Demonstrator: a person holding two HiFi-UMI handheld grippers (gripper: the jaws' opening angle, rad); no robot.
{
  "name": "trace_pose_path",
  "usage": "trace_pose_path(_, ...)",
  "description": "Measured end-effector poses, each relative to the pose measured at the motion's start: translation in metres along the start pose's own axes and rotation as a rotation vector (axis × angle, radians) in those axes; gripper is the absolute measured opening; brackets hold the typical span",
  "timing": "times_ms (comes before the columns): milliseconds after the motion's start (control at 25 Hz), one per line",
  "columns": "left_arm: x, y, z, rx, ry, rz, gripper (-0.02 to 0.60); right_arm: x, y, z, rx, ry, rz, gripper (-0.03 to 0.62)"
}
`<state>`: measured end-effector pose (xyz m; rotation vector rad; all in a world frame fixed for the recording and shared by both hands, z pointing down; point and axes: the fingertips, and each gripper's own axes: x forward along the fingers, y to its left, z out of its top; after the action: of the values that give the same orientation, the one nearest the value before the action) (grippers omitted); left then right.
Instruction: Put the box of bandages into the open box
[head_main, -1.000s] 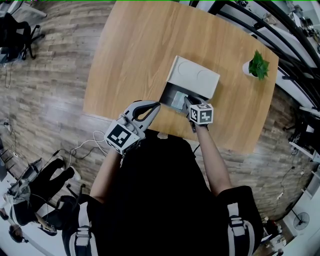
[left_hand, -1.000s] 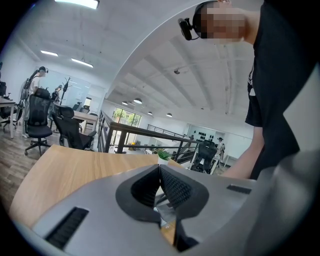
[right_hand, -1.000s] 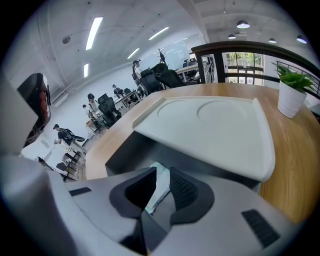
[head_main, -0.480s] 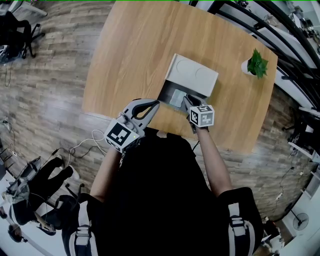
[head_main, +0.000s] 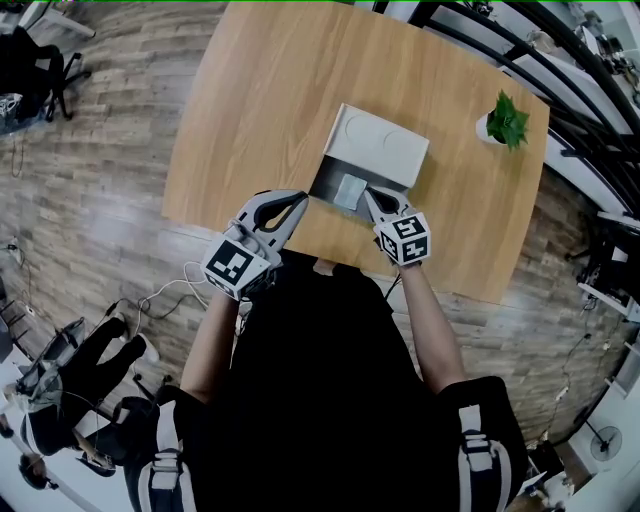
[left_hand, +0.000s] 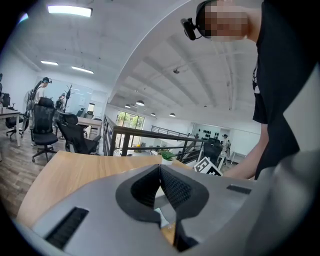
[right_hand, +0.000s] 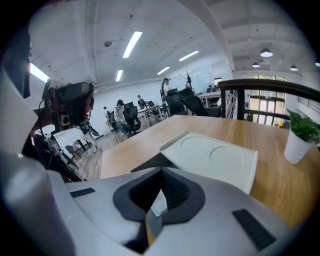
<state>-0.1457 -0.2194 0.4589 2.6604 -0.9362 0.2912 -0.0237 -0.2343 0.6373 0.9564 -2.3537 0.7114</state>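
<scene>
The bandage box (head_main: 351, 190) lies flat inside the open box (head_main: 324, 184), below its raised lid (head_main: 378, 150). The right gripper (head_main: 370, 196) sits just beside it and the left gripper (head_main: 298, 200) near the box. Both have their jaws pressed together on nothing, so placement appears complete.

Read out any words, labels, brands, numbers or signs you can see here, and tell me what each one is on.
No text can be read in any view.
Bandage box: any print is too small to read.
Open box: plain lid, no writing shows.
Left gripper cube and right gripper cube: black-and-white square marker patterns, no letters or numbers.
</scene>
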Motion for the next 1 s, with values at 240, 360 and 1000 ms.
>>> trace_pose_path(240,-0.002,-0.008,0.001,0.009,-0.006,0.014,0.023,-0.027,0.014,0.026,-0.08,-0.109,0.058,0.025)
trace_pose_path(360,-0.003,-0.012,0.002,0.013,-0.012,0.024,0.023,-0.041,0.023,0.039,-0.128,-0.168,0.094,0.025)
trace_pose_path(1000,-0.002,-0.05,0.002,0.028,-0.016,0.069,0.023,-0.104,0.046,0.071,-0.236,-0.277,0.194,0.025)
